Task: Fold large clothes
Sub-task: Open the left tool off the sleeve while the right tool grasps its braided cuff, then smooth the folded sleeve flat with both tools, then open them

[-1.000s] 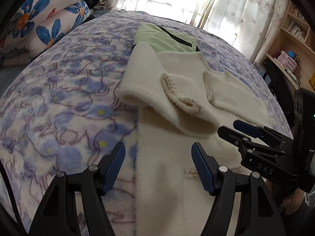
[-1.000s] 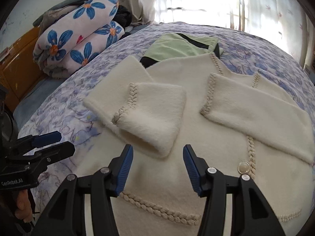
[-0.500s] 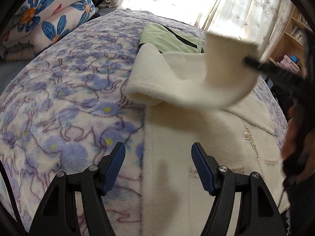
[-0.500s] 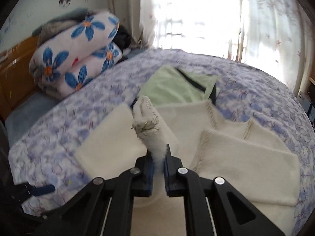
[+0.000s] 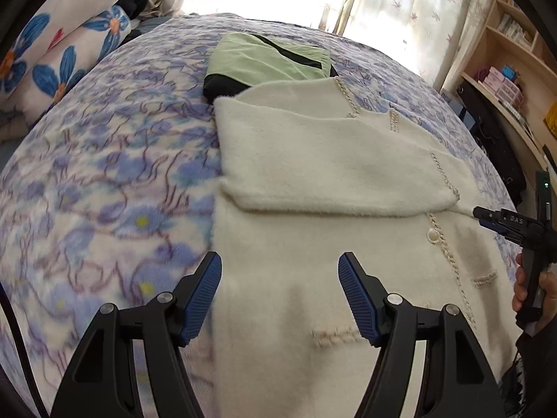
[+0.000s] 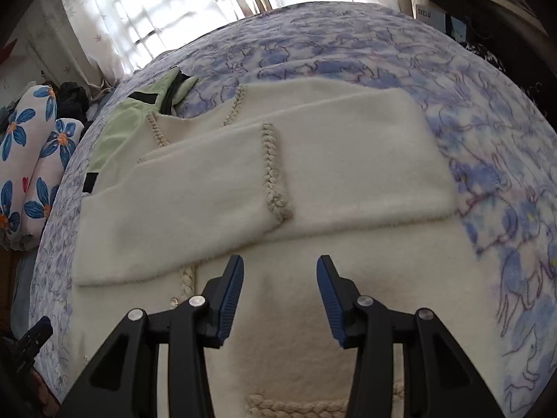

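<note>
Left wrist: right gripper [image 5: 487,216] marked "DAS", just opened, empty; left gripper [image 5: 280,296] apart over cardigan [image 5: 313,160].

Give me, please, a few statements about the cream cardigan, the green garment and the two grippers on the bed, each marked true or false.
1. Both sleeves of the cream cardigan lie folded across its front. True.
2. The right gripper clamps a sleeve. False: its jaws stand apart and empty.
3. The green garment lies beyond the cardigan's collar. True.
4. The left gripper is shut. False: it is open above the cardigan.
</note>
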### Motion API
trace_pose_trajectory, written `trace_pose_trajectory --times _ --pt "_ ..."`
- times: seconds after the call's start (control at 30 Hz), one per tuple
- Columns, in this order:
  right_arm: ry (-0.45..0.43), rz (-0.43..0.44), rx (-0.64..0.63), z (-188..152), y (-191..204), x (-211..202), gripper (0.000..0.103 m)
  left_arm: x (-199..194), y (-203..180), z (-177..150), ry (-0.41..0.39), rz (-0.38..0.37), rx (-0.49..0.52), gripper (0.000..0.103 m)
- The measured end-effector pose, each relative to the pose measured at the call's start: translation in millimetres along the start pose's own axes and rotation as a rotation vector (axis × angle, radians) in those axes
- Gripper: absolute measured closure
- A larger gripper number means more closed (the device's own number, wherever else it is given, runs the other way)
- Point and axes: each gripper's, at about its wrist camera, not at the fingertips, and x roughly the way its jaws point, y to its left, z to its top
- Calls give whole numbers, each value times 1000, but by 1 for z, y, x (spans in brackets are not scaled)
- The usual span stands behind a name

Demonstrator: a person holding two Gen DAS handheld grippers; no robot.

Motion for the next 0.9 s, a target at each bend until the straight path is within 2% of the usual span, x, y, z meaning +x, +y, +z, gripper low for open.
trace_pose_trajectory --times 0.13,0.23,0.33,0.4,0.5,0.57,0.6,0.67,0.7,0.73,0.77,0.8,0.9 --pt "-21 84 18 28 -1 6 58 22 4 33 13 17 16 35" --pt "2 119 0 57 4 29 57 46 14 61 35 23 -13 35" --pt "31 134 -7 82 7 58 57 72 30 82 65 46 -59 35" --pt "53 133 -6 97 8 78 57 88 42 92 88 26 -105 35" --pt "87 179 22 105 7 99 57 108 59 99 116 8 -166 35" --pt "80 218 13 104 11 106 57 122 66 102 139 7 -200 35" --pt "73 197 -20 102 16 107 57 130 70 104 147 2 -212 35" --pt "50 118 -124 97 30 106 65 138 72 106 149 -10 -230 36" --pt "44 96 -166 94 35 106 82 140 72 109 139 -18 -231 52" --pt "40 99 -180 94 36 105 86 142 69 111 129 -39 -222 79" --pt "27 96 -189 95 37 102 87 145 65 114 133 -48 -209 84" --pt "11 95 -198 97 38 97 87 144 60 116 112 -10 -189 91" --pt "-97 118 -210 107 45 74 88 133 41 121 6 64 -130 93"
